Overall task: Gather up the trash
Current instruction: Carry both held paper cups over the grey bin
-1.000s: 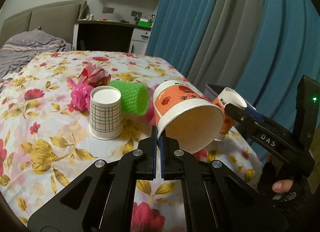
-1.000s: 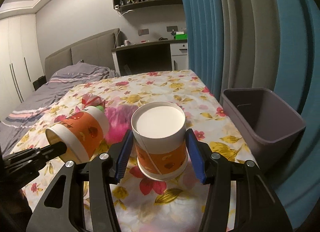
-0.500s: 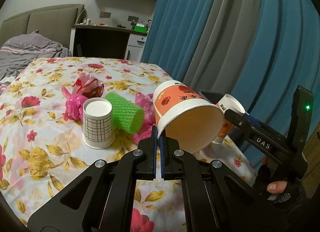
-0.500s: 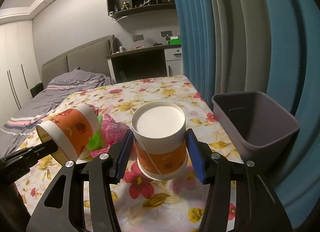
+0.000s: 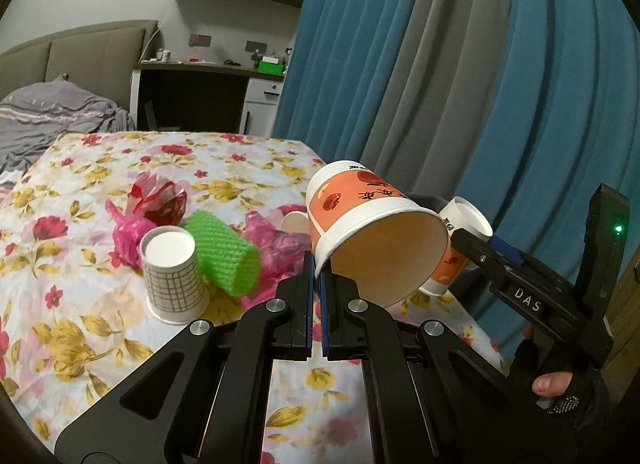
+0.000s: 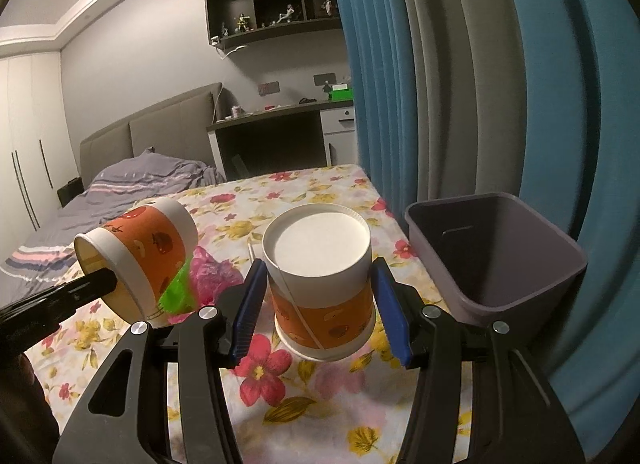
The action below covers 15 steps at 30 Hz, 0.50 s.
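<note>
Orange cup point(image 5: 360, 203) pinched by left hand-held gripper point(image 5: 316, 276) — right hand-held gripper point(image 6: 320, 296) clamps inverted cup point(image 6: 320, 264), bin point(image 6: 496, 260) beside.

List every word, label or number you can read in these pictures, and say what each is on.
"DAS": white letters on the black body of the right gripper, seen from the left wrist view.
Dark characters on the tilted orange-and-white paper cup held by the left gripper: too small to read.
Dark print near the rim of the upside-down orange-and-white paper cup: too blurred to read.
Nothing else is legible.
</note>
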Each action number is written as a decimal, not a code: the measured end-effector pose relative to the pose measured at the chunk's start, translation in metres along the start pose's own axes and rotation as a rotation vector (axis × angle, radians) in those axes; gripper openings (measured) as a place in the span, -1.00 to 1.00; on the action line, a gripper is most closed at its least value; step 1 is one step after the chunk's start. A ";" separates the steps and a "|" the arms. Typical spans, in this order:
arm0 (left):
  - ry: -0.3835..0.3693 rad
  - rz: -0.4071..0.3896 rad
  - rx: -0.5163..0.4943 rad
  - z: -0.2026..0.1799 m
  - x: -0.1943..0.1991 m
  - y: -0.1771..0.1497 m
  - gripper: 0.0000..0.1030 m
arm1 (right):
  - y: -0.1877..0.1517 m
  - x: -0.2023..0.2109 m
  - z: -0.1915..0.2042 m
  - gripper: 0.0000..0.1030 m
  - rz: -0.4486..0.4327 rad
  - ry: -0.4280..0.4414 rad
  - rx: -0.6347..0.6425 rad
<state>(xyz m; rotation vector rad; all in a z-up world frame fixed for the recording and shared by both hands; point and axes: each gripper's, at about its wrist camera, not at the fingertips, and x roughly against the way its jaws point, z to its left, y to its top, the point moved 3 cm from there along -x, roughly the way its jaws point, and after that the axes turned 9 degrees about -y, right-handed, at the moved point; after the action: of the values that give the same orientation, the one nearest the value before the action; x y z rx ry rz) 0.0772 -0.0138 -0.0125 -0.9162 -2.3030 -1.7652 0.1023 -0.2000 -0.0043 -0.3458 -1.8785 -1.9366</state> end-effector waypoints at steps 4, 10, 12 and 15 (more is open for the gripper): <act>-0.011 0.001 -0.005 -0.002 -0.006 0.005 -0.97 | 0.004 0.002 -0.001 0.03 -0.010 -0.012 0.004; -0.035 0.002 -0.011 -0.007 -0.014 0.014 -0.97 | 0.010 0.002 -0.007 0.03 -0.024 -0.029 0.006; -0.046 0.006 -0.016 -0.011 -0.020 0.017 -0.97 | 0.011 0.002 -0.009 0.03 -0.032 -0.038 0.004; -0.058 0.012 -0.032 -0.021 -0.029 0.022 -0.97 | 0.015 0.000 -0.018 0.03 -0.040 -0.053 0.000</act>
<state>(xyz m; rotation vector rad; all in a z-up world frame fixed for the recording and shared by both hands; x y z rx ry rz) 0.1059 -0.0409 0.0004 -0.9977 -2.3056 -1.7987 0.1110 -0.2181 0.0086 -0.3657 -1.9322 -1.9720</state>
